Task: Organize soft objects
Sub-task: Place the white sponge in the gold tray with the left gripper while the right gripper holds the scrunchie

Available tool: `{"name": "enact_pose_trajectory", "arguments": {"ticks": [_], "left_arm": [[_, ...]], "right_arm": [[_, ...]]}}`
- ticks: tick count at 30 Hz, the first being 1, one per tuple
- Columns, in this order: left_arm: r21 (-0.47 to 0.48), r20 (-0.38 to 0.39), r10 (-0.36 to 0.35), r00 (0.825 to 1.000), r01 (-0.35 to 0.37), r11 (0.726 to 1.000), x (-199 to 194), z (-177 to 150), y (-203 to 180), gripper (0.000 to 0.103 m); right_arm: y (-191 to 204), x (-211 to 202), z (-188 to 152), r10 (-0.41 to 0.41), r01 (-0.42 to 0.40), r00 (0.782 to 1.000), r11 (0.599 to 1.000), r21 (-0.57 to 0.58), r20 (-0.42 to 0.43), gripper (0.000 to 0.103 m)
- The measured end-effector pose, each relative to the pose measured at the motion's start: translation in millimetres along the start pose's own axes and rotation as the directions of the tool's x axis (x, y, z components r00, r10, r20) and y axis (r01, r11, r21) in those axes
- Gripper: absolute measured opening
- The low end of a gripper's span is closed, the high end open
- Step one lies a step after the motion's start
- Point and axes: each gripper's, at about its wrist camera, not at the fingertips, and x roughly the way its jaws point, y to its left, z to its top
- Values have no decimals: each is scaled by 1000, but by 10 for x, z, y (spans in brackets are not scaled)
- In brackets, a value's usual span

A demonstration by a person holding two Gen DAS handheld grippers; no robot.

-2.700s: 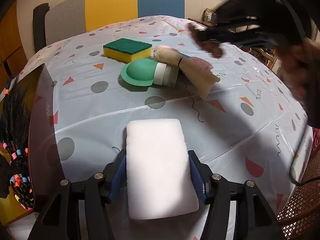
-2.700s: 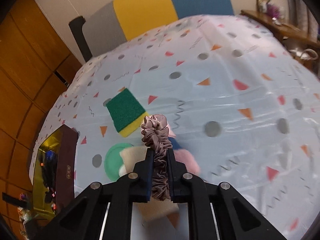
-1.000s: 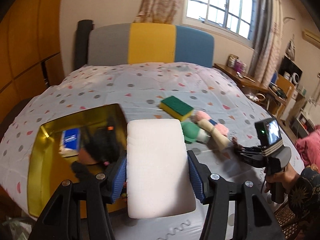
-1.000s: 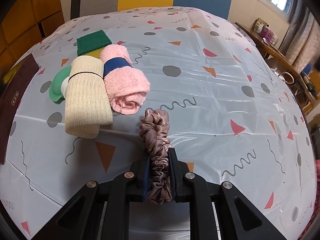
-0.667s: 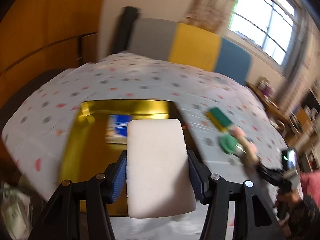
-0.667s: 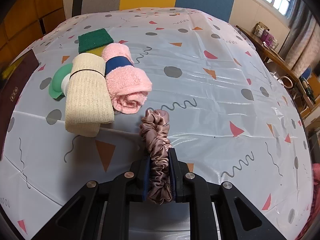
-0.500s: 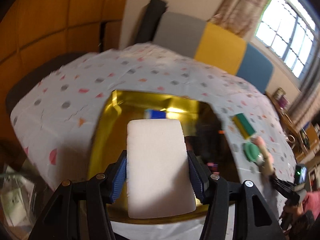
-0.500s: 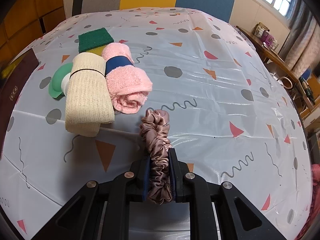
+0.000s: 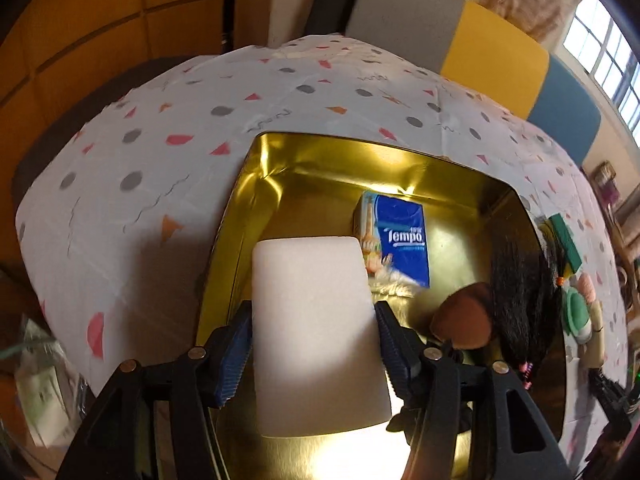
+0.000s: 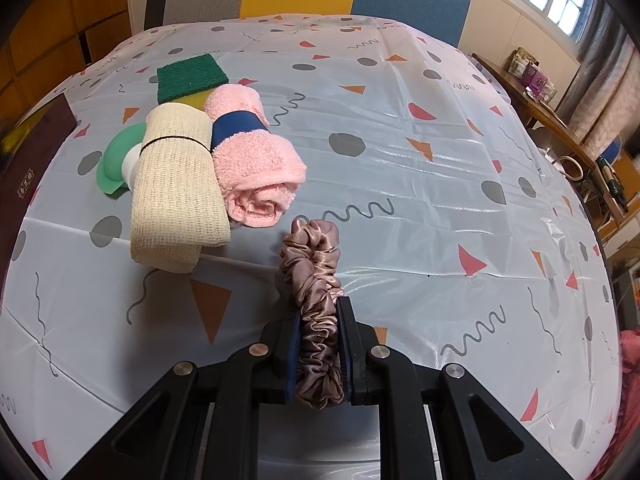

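A white sponge block (image 9: 316, 332) sits between the blue pads of my left gripper (image 9: 313, 314), whose jaws are opening while the pads still touch its sides. It hangs over the left part of an open golden tin box (image 9: 276, 160). My right gripper (image 10: 320, 308) is shut on a mauve satin scrunchie (image 10: 312, 264) just above the patterned tablecloth. A rolled pink towel (image 10: 256, 160), a cream rolled cloth (image 10: 176, 184) and a green-and-yellow scouring sponge (image 10: 190, 76) lie left of and beyond the scrunchie.
Inside the box lie a blue tissue pack (image 9: 400, 240) and a doll with black hair (image 9: 516, 300). A green round brush (image 10: 116, 160) pokes out from under the cream roll. The box's dark side (image 10: 28, 160) stands at the table's left edge. A padded headboard lies beyond.
My left gripper has swung left from beside the box to above it and sunk toward its floor, sponge still between the jaws. The right gripper and scrunchie have stayed put.
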Motion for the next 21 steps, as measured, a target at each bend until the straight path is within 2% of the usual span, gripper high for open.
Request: {"name": "enact_pose_trajectory", "arguments": {"ticks": [6,12,17,21], "left_arm": [[8,-6,-11,1000,11,1000,12,59,-17,79],[26,73,34,997,-36,999,-346,-139,-48,79],[48,138,17,990,-24,999,-677,-416,-118,79],[70,150,-3,989,-7,998,-815,-566,-178,79]], "right_arm": [[12,2,-12,-8,8,1000,1000,-11,3,16],[18,-3,-20,-13,13,1000,1000,-19,4,16],[22,-5,-21,-19,19,1000,1000,-22,5,16],[42,-3,-13,-31,31,1000,999,-36,5,17]]}}
